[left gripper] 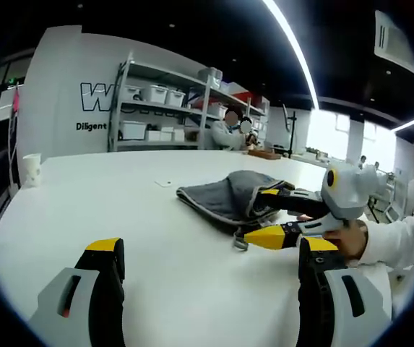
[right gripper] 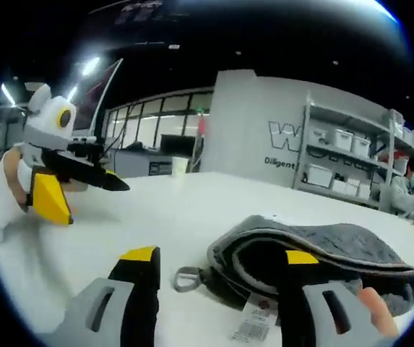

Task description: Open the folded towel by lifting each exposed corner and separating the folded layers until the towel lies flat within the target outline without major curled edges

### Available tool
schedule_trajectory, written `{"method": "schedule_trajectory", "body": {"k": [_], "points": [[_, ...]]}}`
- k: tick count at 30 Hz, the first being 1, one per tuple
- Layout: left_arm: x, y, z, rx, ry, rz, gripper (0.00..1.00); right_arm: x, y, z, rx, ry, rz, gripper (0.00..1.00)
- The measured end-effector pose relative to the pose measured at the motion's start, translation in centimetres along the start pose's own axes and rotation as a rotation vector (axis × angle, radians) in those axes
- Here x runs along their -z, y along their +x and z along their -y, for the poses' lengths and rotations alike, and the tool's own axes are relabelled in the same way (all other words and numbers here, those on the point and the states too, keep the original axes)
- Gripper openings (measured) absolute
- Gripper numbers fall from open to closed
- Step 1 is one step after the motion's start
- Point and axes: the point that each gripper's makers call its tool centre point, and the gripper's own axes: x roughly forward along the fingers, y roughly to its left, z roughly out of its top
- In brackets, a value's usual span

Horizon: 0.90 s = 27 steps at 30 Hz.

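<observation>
Your left tongs [left gripper: 210, 289] rise from the bottom of the left gripper view with their yellow-tipped jaws wide apart, nothing between them, hanging over bare white tabletop [left gripper: 120, 210]. Beyond them, toward the middle of the tabletop and a little to the right, lies the grey towel [left gripper: 228, 194], bunched and folded, with a small loop at its near corner. Your right tongs [left gripper: 270, 215] reach in from the right side, held in your hand [left gripper: 347, 238]; their jaws stand apart, one over the towel's near edge and one just below it by the loop. A white paper cup [left gripper: 32, 170] stands near the tabletop's far left edge. Shelves [left gripper: 163, 108] with white bins line the wall behind.

In the right gripper view, your right tongs [right gripper: 220, 256] are spread apart, the right jaw over the towel [right gripper: 315, 256], the left jaw on bare tabletop [right gripper: 163, 210] just beside the loop. A white label [right gripper: 251, 322] hangs from the towel's near edge. Your left tongs [right gripper: 84, 189] show at the left, well apart from the towel, jaws apart above the tabletop.
</observation>
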Motion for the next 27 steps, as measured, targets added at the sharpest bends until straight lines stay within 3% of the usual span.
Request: {"method": "schedule_trajectory", "body": {"k": [7,10,15,21,24,27], "points": [[0.2,-0.2,0.4,-0.002,0.000,-0.001,1.00,0.4,0.2,1.5,0.047,0.026,-0.016,0.41],[0.3,-0.2,0.5,-0.002,0.000,-0.001,1.00,0.4,0.1,1.7,0.073,-0.017,-0.021,0.36],[0.2,0.0,0.2,-0.001,-0.001,-0.003,1.00,0.3,0.3,1.7,0.087,-0.065,-0.025,0.35],[0.4,0.1,0.3,0.002,-0.002,-0.008,1.00,0.5,0.2,2.1,0.108,-0.101,-0.041,0.25],[0.4,0.2,0.3,0.003,0.002,-0.009,1.00,0.5,-0.1,2.2,0.113,-0.115,-0.041,0.19],[0.3,0.2,0.3,0.002,0.004,-0.009,1.00,0.4,-0.3,1.9,0.098,-0.130,-0.040,0.06]]}}
